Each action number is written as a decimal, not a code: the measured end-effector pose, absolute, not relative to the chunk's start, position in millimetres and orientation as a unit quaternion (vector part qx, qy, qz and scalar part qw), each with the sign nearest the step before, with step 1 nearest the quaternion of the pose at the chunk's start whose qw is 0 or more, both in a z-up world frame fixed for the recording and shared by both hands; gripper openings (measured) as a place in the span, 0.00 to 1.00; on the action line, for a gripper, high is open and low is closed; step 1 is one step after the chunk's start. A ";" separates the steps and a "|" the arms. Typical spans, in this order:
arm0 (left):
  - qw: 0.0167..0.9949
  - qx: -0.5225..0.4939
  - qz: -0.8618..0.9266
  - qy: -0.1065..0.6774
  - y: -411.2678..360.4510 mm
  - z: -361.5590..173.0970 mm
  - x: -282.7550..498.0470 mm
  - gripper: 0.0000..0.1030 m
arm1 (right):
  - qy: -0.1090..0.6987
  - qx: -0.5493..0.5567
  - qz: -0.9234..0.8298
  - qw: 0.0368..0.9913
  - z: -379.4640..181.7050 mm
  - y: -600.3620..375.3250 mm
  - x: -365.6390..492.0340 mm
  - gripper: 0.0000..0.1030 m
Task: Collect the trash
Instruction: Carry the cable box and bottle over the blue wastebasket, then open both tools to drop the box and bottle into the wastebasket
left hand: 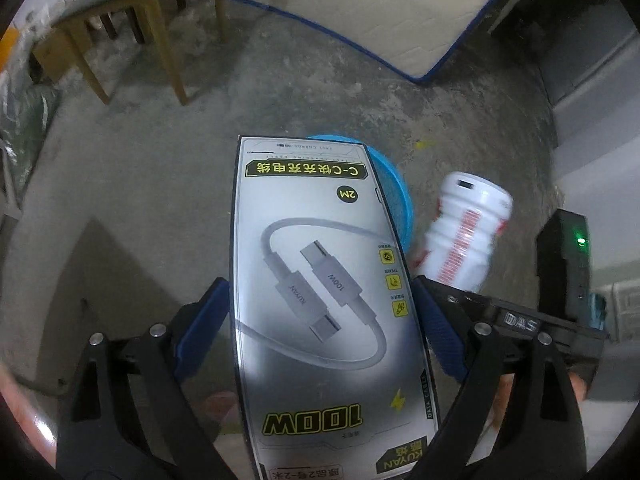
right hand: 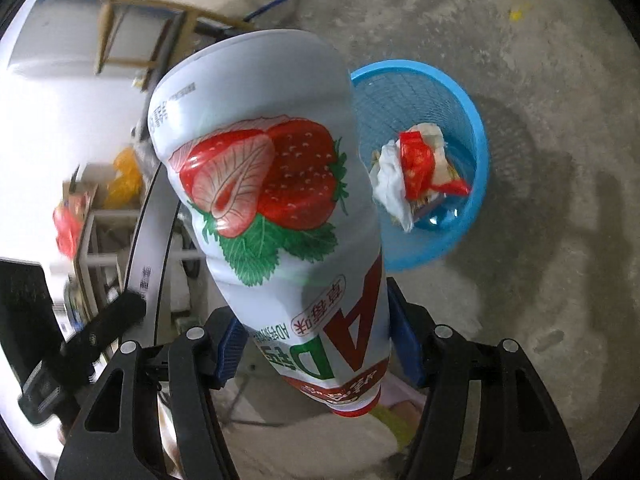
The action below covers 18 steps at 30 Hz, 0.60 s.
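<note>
A left hand-held gripper clamps a cable box by its long edges, blue pads pressed to either side, the box filling the centre of the left wrist view. It hides nearly all of the blue basket, of which only a sliver of rim shows at centre right. Right of that, the white bottle hangs above the concrete floor, held in the other tool at the lower right edge.

The right wrist view gives what the first cannot: the basket seen from above at centre right, its mouth open, crumpled white and red wrappers lying inside. The right hand-held gripper is closed on the strawberry-printed bottle, whose body overlaps the basket's left rim in the frame. The box shows edge-on at the left.

A wooden table stands at the upper left of the left view, a mattress with blue edging at the upper right. Bare floor surrounds the basket on its right and far sides.
</note>
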<state>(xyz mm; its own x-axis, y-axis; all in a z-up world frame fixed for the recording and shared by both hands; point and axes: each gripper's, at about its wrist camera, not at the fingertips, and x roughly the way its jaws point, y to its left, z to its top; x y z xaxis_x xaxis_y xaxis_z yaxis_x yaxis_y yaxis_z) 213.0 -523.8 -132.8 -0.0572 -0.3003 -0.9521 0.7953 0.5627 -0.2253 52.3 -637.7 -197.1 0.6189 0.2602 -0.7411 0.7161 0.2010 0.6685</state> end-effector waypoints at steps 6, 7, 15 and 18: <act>0.649 0.159 -0.400 0.627 -549.7 -166.9 228.4 0.85 | 0.394 0.652 -0.201 0.615 -258.5 -674.0 75.5 0.68; 0.646 0.150 -0.406 0.629 -550.7 -168.9 226.9 0.85 | 0.392 0.657 -0.209 0.610 -264.6 -675.3 73.5 0.68; 0.647 0.120 -0.425 0.621 -556.7 -161.1 215.0 0.86 | 0.365 0.660 -0.230 0.615 -259.2 -659.4 41.3 0.68; 0.650 0.107 -0.430 0.618 -556.7 -150.6 210.7 0.86 | 0.357 0.652 -0.235 0.626 -248.2 -657.7 24.6 0.68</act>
<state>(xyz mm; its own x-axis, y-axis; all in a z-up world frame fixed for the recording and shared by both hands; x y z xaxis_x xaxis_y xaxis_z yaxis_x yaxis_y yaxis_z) 210.7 -556.7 -150.6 -0.1325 -0.4262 -0.8949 0.6914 0.6071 -0.3916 24.6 -657.7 -248.2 0.6346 0.1720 -0.7535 0.7599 0.0391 0.6489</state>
